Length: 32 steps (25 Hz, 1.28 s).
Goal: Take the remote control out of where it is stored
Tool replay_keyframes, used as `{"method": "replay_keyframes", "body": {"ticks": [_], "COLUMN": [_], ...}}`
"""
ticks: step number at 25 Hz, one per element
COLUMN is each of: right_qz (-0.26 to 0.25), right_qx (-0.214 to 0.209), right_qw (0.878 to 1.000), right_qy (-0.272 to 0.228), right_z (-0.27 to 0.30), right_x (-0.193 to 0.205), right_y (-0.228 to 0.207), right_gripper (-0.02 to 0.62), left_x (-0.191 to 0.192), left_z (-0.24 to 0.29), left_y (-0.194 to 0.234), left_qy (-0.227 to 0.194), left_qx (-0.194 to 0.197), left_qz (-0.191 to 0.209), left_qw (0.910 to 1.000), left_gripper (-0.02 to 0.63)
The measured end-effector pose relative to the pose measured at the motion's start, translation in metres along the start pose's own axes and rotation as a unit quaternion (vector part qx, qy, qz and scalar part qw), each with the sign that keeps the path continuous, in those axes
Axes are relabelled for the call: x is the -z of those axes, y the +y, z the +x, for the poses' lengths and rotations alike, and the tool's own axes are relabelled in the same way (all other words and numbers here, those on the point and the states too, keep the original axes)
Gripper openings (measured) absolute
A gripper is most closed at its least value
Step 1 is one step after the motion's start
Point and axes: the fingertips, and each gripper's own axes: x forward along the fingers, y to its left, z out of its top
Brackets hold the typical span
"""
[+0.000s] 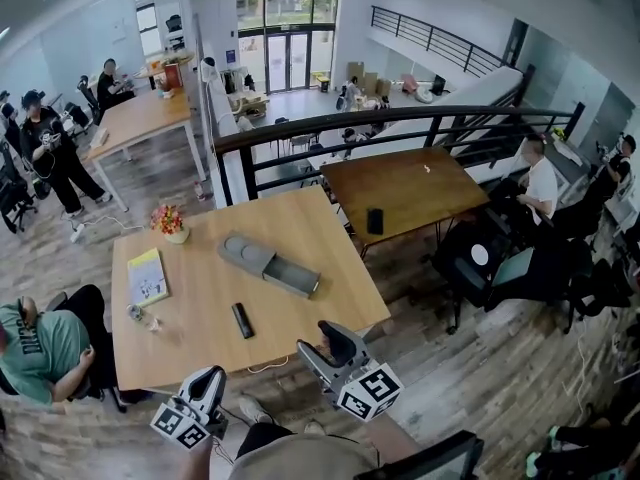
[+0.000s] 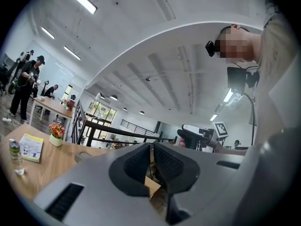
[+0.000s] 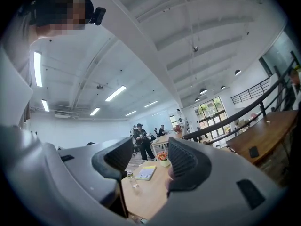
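Remote control (image 1: pixel 242 320) loose on the table (image 1: pixel 195 303); left tongs (image 2: pixel 151 163) pressed together, right tongs (image 3: pixel 146 163) half-spread, both empty.

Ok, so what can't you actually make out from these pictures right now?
Inside of the grey drawer: in the head view it is open but too small to tell whether anything lies in it.
Buttons on the black remote: too small in the head view, and neither gripper view shows the remote.
Cover print on the yellow book: too small in every view.
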Motion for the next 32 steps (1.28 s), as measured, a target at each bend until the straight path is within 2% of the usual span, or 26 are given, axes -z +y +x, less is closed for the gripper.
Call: {"method": "replay_keyframes", "body": {"ticks": [7,14,21,27,32], "right_qz": [-0.043,-0.068,-0.076,-0.066,-0.049], "right_qx": [0.024,0.053,0.079,0.092,0.082], "right_qw": [0.999,0.996,0.992,0.992,0.993], "right_qy": [0.009,0.035,0.053,0.059,0.069], "right_z": [-0.067,-0.113,-0.13,-0.134,-0.128], "right_x": [0.007,0.03,0.055,0.07,0.084], "right_y": [0.005,-0.003,-0.011,-0.016,-0.007], "right_gripper": [0.249,0.249,0.239,0.229,0.229], "left_x": [0.018,0.052,0.079,0.094,0.103], "left_z": [-0.015,-0.007,-0.008,-0.004,-0.004], "left_y": [-0.05,-0.079,-0.082,-0.093,-0.101], "left_qy": [-0.011,0.013,0.032,0.04,0.037], "left_qx": [-0.011,-0.012,-0.039,-0.034,-0.032], "left_qz": [-0.002,0.001,-0.005,-0.014,-0.024], "left_qw": [0.9999,0.9998,0.9987,0.9985,0.9985], "left_gripper": [0.005,0.005,0.005,0.005,0.005]}}
